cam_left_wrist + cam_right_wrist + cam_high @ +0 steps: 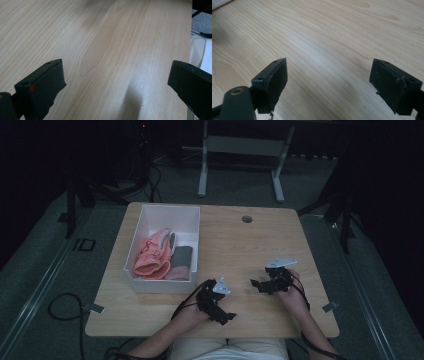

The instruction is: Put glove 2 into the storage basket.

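Grippers rest released over bare worktop (240,245): left gripper (226,316), right gripper (256,284). Next, we judge, reach the pink glove (152,255) in the white bin (162,285).

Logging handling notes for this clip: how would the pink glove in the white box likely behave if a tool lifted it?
The pink glove lies crumpled and folded in the white box, so it would probably droop rather than hold shape. It looks like soft fabric, likely light. It overlaps the grey item, which might shift along with it.

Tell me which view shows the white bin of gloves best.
The high view: the white bin sits at the table's left, holding pink gloves. The gripper views look at bare tabletop; the right one catches an unidentifiable pale corner.
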A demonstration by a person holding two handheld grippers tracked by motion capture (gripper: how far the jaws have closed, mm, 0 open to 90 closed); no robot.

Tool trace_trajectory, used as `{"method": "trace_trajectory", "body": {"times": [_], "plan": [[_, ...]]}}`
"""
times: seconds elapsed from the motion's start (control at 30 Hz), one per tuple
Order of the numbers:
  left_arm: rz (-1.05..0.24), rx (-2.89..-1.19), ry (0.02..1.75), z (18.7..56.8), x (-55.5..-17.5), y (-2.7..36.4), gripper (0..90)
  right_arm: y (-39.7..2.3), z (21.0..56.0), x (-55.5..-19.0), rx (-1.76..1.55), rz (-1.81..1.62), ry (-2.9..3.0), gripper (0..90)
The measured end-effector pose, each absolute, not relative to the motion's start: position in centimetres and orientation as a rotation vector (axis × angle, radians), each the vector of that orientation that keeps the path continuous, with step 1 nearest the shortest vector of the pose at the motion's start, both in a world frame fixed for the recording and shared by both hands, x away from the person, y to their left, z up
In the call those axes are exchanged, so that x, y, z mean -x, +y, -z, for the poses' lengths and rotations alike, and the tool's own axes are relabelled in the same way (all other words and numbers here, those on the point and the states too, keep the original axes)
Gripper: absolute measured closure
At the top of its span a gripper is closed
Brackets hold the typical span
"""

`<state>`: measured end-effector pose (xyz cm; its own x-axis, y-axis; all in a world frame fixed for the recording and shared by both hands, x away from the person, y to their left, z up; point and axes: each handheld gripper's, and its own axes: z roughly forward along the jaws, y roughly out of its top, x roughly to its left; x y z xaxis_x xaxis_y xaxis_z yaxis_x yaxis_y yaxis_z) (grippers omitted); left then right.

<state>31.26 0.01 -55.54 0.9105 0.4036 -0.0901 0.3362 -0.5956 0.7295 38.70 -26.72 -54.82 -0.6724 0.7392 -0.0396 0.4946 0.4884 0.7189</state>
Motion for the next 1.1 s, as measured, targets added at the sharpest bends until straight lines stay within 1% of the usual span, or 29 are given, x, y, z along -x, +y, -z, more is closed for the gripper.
{"method": "trace_trajectory", "body": {"times": [0.67, 1.0, 1.1], "plan": [[-0.113, -2.233, 0.523, 56.5, -30.4, 0.9, 0.5, -29.7, 56.0, -37.6, -1.09, -1.015, 2.336, 14.4], [-0.142, -2.233, 0.518, 56.8, -30.0, 1.3, 0.5, -30.7, 56.4, -37.2, -1.102, -1.035, 2.307, 14.3], [-0.168, -2.245, 0.513, 56.8, -29.9, 1.3, 0.5, -30.9, 56.5, -37.0, -1.104, -1.054, 2.294, 14.3]]}}
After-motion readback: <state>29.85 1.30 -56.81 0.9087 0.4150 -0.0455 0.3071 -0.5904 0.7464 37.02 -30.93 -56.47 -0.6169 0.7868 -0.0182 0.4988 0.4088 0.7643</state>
